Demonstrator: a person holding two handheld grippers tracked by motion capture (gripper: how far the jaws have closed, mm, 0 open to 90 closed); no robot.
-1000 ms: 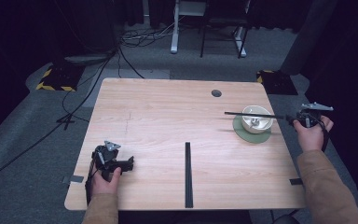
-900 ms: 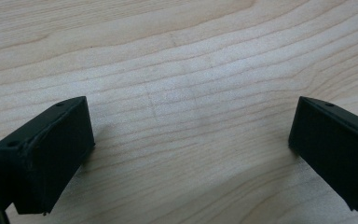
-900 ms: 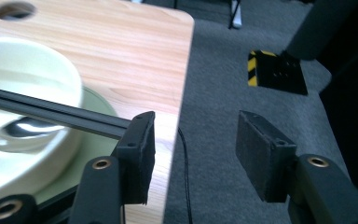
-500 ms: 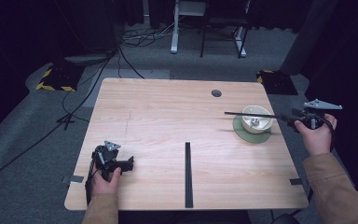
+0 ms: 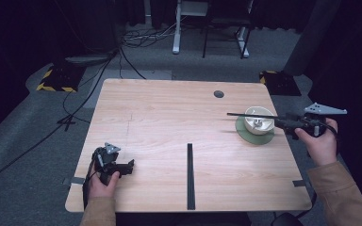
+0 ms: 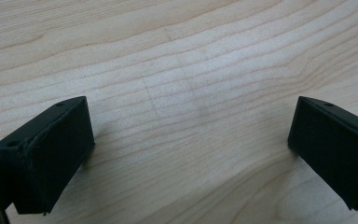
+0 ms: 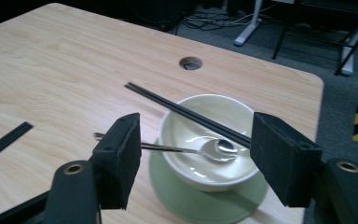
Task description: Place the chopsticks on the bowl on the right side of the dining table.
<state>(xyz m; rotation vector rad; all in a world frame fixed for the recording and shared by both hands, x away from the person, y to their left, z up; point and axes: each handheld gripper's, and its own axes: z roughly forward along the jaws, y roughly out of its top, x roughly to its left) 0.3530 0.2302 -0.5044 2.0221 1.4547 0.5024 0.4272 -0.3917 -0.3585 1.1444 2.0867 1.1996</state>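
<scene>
the pair of thin black chopsticks (image 7: 186, 112) lies across the rim of the cream ceramic bowl (image 7: 193, 126), which sits on a round green saucer (image 7: 168, 186) near the right edge of the pale wooden tabletop (image 5: 169, 122). their long axis runs across the tabletop, free tips pointing toward its middle. a silver metal spoon (image 7: 200, 149) rests in the bowl, handle out over the rim. the right tool (image 7: 196, 161) is the nearer one, just beside the bowl, jaws wide and empty. the left tool (image 6: 186, 154) sits low over bare wood at the near left corner, jaws wide, empty.
</scene>
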